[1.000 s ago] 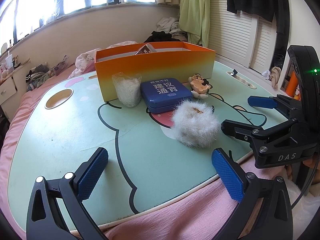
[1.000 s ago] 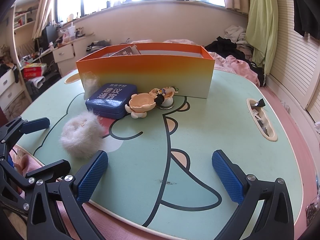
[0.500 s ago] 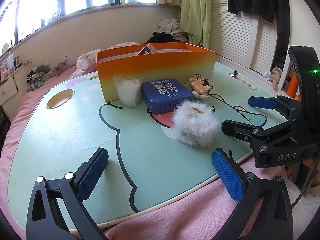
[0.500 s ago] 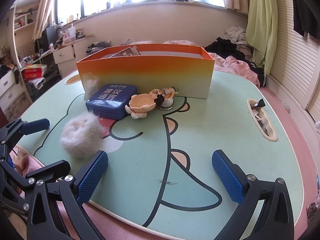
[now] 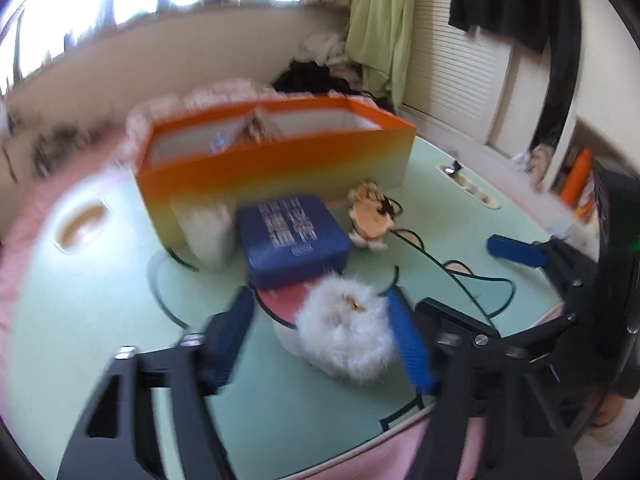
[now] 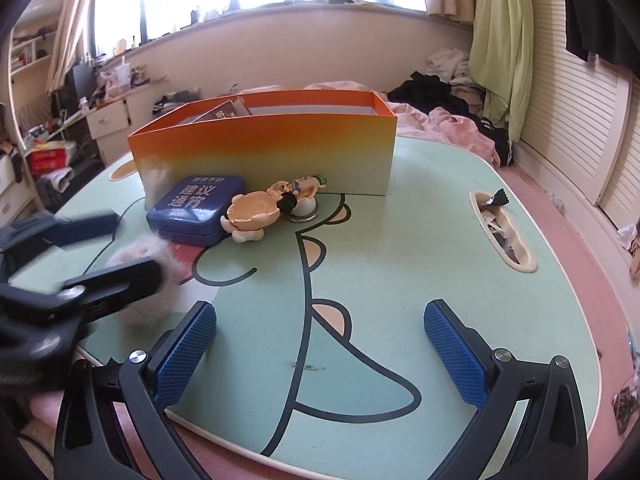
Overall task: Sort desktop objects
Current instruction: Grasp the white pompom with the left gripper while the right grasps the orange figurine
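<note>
Mint-green cartoon table (image 6: 400, 240) with the orange cardboard box (image 6: 280, 152) behind: my left gripper (image 5: 324, 338) has just been closing around the white fluffy pompom (image 5: 346, 336), not yet pinching; I'd centre it first, while my right gripper (image 6: 320, 354) waits wide open

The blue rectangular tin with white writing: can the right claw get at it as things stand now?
Probably yes. The right claw is open and empty, and bare green tabletop lies before it; the blue rectangular tin has only the peach figurine beside it.
</note>
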The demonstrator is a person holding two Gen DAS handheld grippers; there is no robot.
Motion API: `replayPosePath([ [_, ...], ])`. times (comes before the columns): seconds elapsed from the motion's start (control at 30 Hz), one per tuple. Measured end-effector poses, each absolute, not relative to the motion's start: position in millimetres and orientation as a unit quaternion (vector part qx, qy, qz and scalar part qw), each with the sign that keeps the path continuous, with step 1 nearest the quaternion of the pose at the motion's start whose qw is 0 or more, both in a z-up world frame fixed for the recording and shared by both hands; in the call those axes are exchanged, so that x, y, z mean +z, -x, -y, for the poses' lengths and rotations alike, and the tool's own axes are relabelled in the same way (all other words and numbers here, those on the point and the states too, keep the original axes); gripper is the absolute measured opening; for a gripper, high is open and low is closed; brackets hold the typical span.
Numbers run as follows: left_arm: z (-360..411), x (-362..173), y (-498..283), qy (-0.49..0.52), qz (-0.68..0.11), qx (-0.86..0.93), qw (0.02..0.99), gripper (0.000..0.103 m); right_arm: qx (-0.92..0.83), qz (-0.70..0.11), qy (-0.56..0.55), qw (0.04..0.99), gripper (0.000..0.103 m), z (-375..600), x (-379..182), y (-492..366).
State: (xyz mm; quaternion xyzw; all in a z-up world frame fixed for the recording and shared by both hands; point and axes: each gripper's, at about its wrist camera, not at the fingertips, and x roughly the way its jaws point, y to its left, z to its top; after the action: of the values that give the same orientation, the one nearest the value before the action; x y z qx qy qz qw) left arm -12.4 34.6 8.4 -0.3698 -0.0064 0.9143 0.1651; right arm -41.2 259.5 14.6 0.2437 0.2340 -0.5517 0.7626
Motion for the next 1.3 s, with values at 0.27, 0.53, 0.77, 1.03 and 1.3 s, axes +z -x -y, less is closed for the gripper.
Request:
replayPosePath([
  [0.27,-4,-1,-13,0.336,0.034,0.933,0.125,0.038,-0.552,-0.232,-0.244,0.763,0.103,-260,14,41],
  [0.53,-10,-4,-15,0.334,-0.011,0.938,0.092,0.038,-0.553,-0.231,-0.245,0.762,0.103,-260,15,39],
  [0.77,-11,-4,-17,0.332,-0.022,0.938,0.092,0.039,-0.55,-0.232,-0.244,0.764,0.103,-261,12,38],
  [1.03,-11,-5,-19,0.33,-0.015,0.939,0.101,0.038,-0.527,-0.209,-0.256,0.783,0.08,-262,19,47],
  [1.3,-11,-5,-19,0.329,-0.013,0.938,0.104,0.038,-0.489,-0.117,-0.41,0.761,0.059,-197,44,83],
])
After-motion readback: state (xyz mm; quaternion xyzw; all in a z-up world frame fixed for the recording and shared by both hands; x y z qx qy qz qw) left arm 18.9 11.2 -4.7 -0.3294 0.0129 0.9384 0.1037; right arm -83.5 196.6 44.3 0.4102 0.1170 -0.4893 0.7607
